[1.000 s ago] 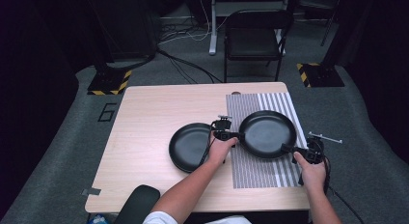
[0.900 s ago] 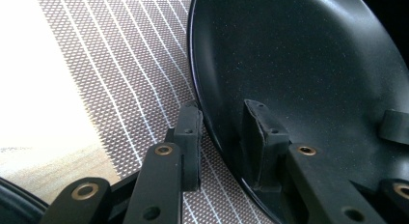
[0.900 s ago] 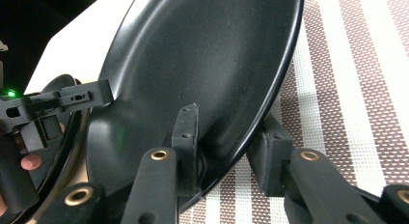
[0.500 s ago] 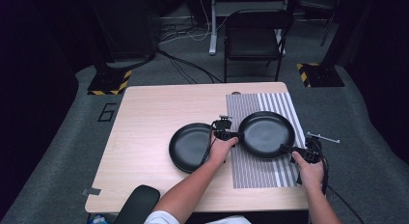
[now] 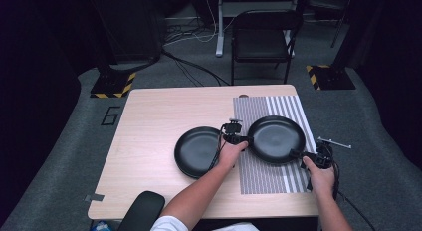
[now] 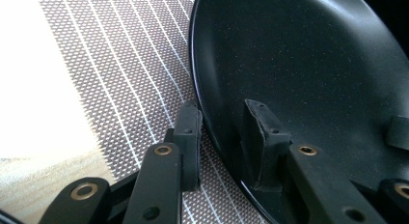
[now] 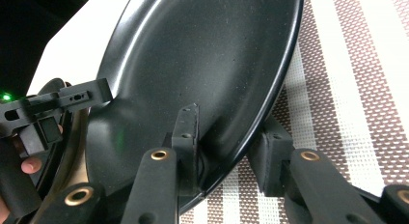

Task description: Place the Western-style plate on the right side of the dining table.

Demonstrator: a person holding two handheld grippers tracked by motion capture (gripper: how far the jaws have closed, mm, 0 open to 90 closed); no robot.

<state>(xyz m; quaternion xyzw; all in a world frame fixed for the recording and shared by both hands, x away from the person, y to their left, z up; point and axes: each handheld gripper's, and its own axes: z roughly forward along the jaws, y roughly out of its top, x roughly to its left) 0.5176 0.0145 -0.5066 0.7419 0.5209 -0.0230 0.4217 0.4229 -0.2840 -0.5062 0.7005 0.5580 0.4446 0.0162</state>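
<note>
Black tongs [image 6: 219, 137], brass-ringed screws; white short sleeve [image 5: 166, 224].

On our light wooden table [image 5: 159, 141] the striped woven placemat [image 5: 278, 176] covers the right part. On the placemat we have the black round plate [image 5: 276, 139]; a second black round plate [image 5: 196, 151] lies left of it, on bare wood, just beside the mat's left edge. Our left gripper [image 5: 242, 139] sits between the two plates, at the left rim of the plate on the mat; our right gripper [image 5: 298, 153] is at that plate's near right rim. Behind the table stands a black folding chair [image 5: 261, 44].
</note>
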